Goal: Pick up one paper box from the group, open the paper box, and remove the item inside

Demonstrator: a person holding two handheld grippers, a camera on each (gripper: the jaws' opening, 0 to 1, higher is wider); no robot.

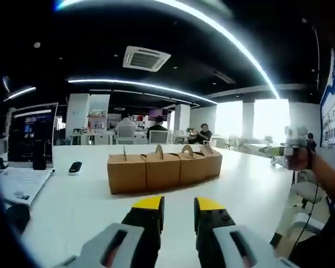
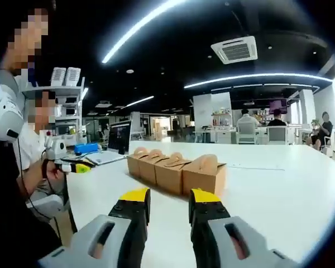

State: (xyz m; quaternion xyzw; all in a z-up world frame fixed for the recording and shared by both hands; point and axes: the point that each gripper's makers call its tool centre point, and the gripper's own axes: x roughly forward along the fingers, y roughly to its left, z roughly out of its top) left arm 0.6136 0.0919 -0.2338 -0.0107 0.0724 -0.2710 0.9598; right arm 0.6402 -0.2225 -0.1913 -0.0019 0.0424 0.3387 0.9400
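Note:
Several brown paper boxes point(image 1: 163, 170) with curved handle tabs stand side by side in a row on the white table point(image 1: 72, 209), all closed. My left gripper point(image 1: 179, 204) hovers in front of the row, short of it, yellow-tipped jaws apart with nothing between them. In the right gripper view the same row of boxes point(image 2: 178, 172) runs away from me, and my right gripper point(image 2: 170, 195) sits just before the nearest box point(image 2: 205, 176), open and empty. The right gripper point(image 1: 282, 149) also appears far right in the left gripper view, held by a hand. The left gripper point(image 2: 72, 166) appears at the left in the right gripper view.
An open laptop point(image 1: 22, 167) and a small black device point(image 1: 75, 167) lie at the table's left end. A chair point(image 1: 307, 192) stands off the table's right edge. People sit at desks far behind point(image 1: 156, 129). A person's sleeve point(image 2: 11, 223) is close by on the left.

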